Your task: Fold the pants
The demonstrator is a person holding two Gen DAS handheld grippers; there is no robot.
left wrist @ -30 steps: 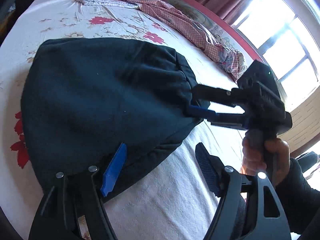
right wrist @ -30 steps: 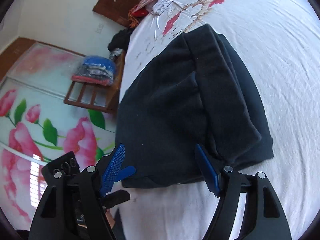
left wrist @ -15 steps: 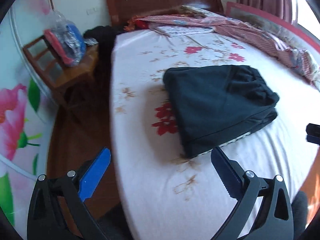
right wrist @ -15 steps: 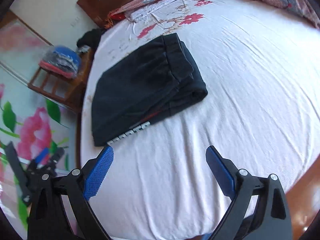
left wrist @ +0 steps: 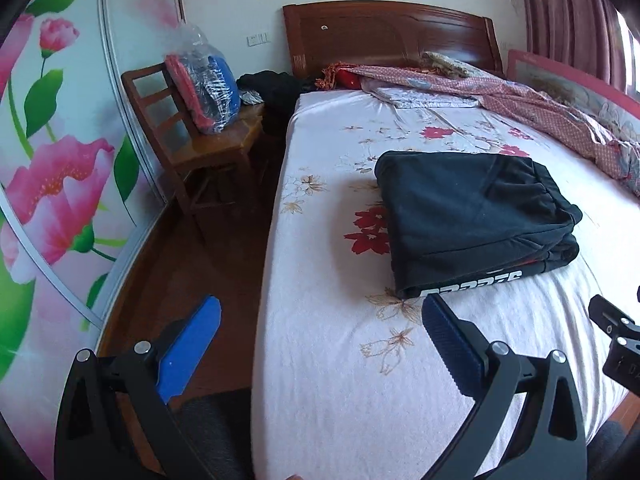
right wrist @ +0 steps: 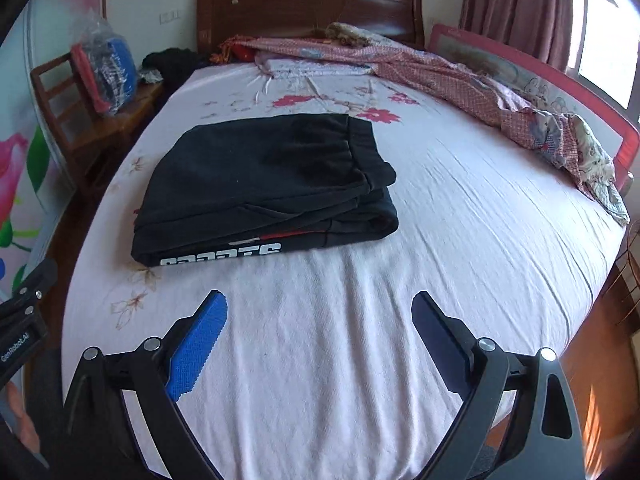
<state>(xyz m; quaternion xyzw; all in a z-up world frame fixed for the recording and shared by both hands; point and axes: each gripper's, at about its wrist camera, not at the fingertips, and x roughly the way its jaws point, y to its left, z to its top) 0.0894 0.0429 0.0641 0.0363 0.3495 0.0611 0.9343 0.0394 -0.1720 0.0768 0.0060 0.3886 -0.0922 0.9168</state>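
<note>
**Observer:** Status of the fold?

**Operator:** I am looking at the pants point(right wrist: 264, 188) lying as a compact dark stack on the bed point(right wrist: 440, 264). They are sitting at about 11 o'clock from the right hand-held gripper point(right wrist: 320, 336) and about 1 o'clock from the left hand-held gripper point(left wrist: 320, 344). The waistband is lying on top toward the headboard point(right wrist: 308, 4), several layers are showing along the near edge, and white lettering is peeking out at the bottom layer.

**Observer:** Gripper states?

**Operator:** Both are standing wide apart, with nothing between the blue pads. Neither is touching the cloth; each is hovering near the foot of the bed, apart from the stack. In the left view, the left pad is hanging over the floor point(left wrist: 192, 272) beside the bed.

**Observer:** What is left?

**Operator:** I am judging the fold as essentially finished. The stack is looking squared, though the right-hand edge is bulging slightly where the layers are rolling over. At most, a light press or tidy of that edge is remaining; I am not seeing any loose leg trailing out.
</note>
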